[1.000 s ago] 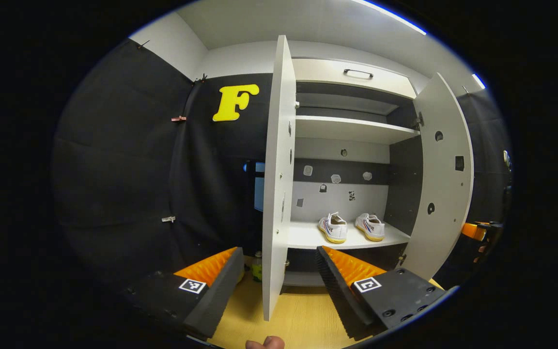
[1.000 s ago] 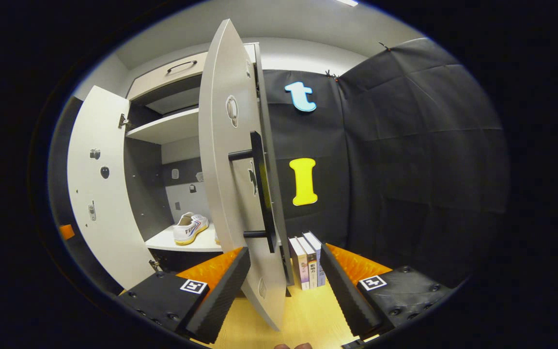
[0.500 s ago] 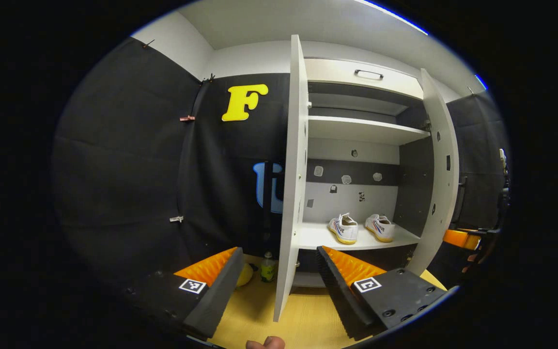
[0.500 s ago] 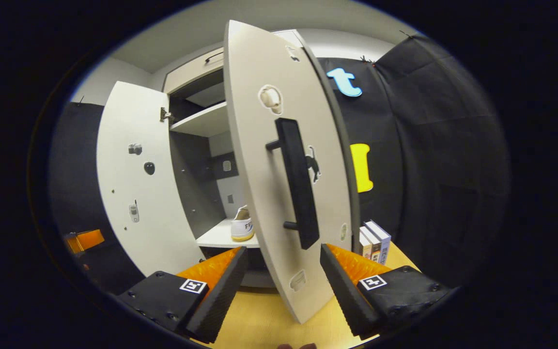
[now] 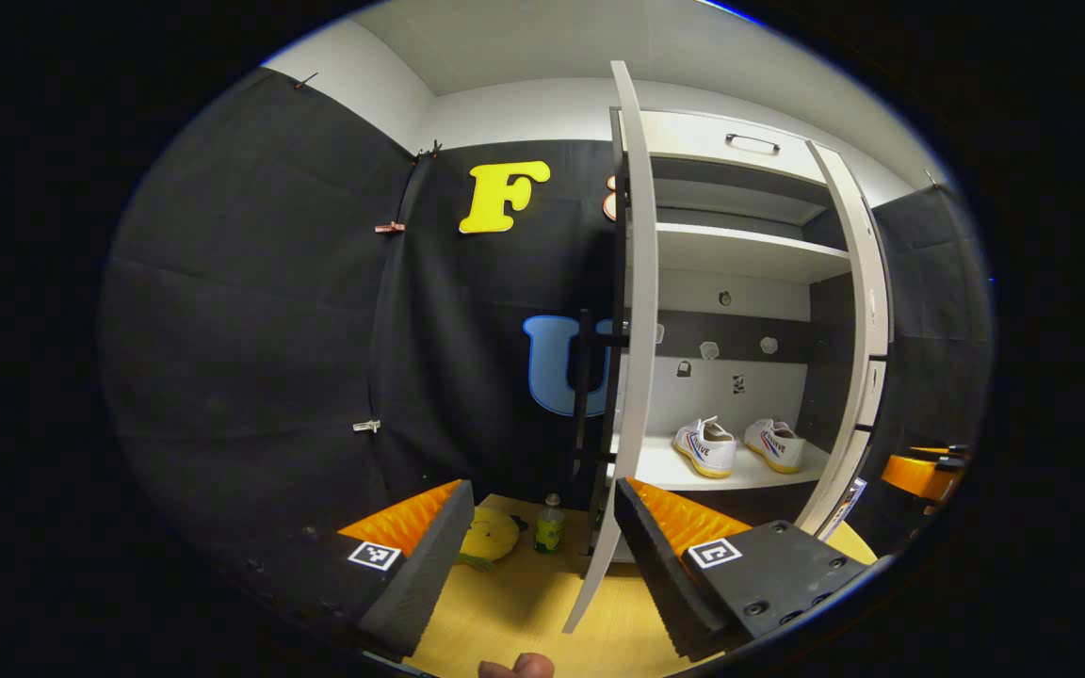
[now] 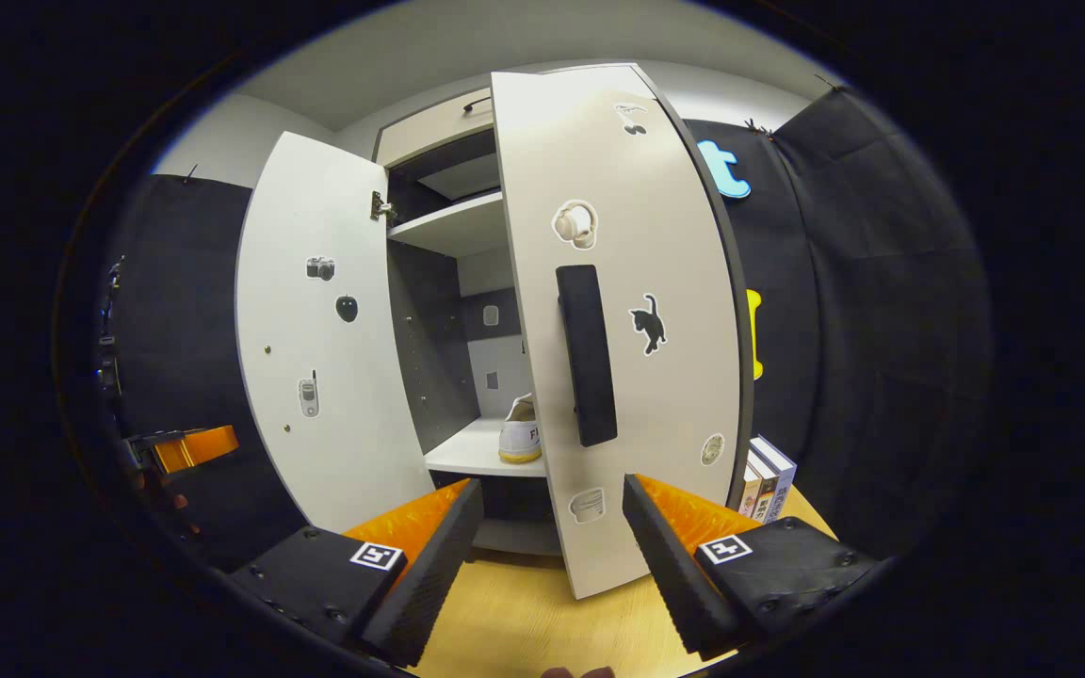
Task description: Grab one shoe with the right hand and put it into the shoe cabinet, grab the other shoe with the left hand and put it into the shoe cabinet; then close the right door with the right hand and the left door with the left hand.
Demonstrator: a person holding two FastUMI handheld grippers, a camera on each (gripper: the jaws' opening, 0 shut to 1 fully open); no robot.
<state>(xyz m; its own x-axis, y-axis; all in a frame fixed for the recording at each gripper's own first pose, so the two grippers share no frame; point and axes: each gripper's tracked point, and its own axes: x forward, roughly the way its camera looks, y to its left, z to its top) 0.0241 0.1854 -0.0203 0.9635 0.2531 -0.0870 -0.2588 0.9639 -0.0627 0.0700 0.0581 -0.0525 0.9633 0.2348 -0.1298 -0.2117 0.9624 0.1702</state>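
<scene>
Two white shoes (image 5: 704, 447) (image 5: 774, 443) stand side by side on the cabinet's lower shelf (image 5: 665, 468). The left door (image 5: 635, 330) stands open, edge-on to my left gripper (image 5: 542, 551), which is open and holds nothing; the door's lower edge shows between the fingers. The right door (image 6: 637, 311) is partly swung in. Its outer face, with a black handle (image 6: 586, 367) and stickers, fills the space just ahead of my open right gripper (image 6: 552, 556). One shoe's heel (image 6: 521, 435) shows past that door. In the right gripper view the left door (image 6: 326, 330) shows its inner face.
A yellow plush toy (image 5: 491, 537) and a small green bottle (image 5: 550, 532) sit on the wooden floor left of the cabinet. Books (image 6: 767, 476) stand to its right. An upper shelf (image 5: 740, 254) and a drawer (image 5: 731, 141) lie above. The other gripper (image 6: 180, 447) is at the far left.
The right door has swung inward, narrowing the opening, with my right gripper following its outer face. My left gripper has shifted left, so the left door now shows edge-on with its handle.
</scene>
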